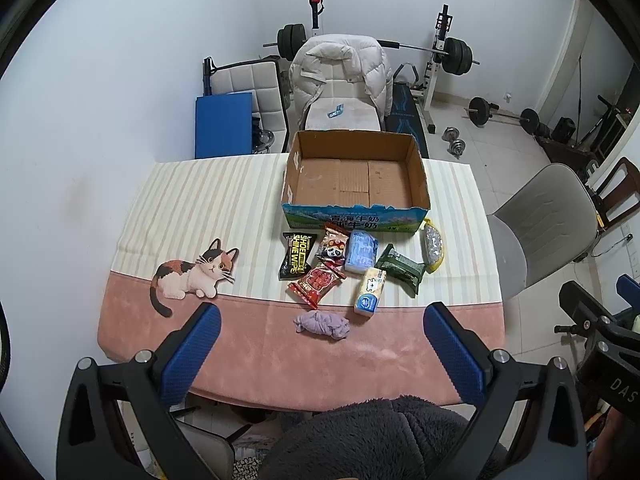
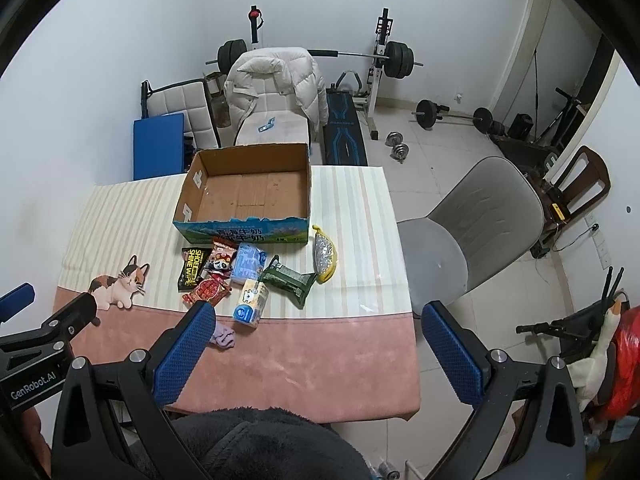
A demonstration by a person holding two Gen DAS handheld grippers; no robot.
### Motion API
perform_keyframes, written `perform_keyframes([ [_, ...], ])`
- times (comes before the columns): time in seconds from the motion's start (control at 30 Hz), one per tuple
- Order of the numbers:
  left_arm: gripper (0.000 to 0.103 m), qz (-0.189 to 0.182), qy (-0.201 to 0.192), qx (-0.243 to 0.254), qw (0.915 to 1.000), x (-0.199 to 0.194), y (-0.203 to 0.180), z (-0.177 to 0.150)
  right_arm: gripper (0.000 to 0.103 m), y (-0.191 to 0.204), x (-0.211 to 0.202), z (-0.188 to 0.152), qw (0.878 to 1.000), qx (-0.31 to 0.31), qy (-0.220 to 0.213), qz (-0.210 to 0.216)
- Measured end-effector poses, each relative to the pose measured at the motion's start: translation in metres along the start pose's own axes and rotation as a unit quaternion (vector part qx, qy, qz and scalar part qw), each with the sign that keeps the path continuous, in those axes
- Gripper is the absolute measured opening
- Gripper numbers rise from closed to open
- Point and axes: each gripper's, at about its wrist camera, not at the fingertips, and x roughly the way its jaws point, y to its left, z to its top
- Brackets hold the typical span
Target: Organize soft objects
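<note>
Left wrist view: left hand-held gripper spread wide, holding nothing, above near pink edge of cloth-covered surface. Knotted lilac cloth bundle lies between blue pads. Beyond it, soft packets cluster near open brown cardboard box.

Right wrist view: right hand-held gripper wide, holding nothing. Lilac bundle beside left pad; box far left.

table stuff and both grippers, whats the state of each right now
cardboard box: open, empty
left gripper: open, holding nothing
right gripper: open, holding nothing
purple cloth: bunched up, on the table
tissue pack: lying flat, outside the box
green pouch: lying flat, outside the box
</note>
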Motion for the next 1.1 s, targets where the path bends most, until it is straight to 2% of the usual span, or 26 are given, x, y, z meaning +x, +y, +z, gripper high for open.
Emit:
perform_keyframes([
  [1.1, 0.103, -0.002, -0.005, -0.001, 1.0000, -0.0014, -0.0018, 0.0069, 0.103, -0.0010, 0.0012, 0.0069, 1.000, 0.006, -0.005, 0.002],
])
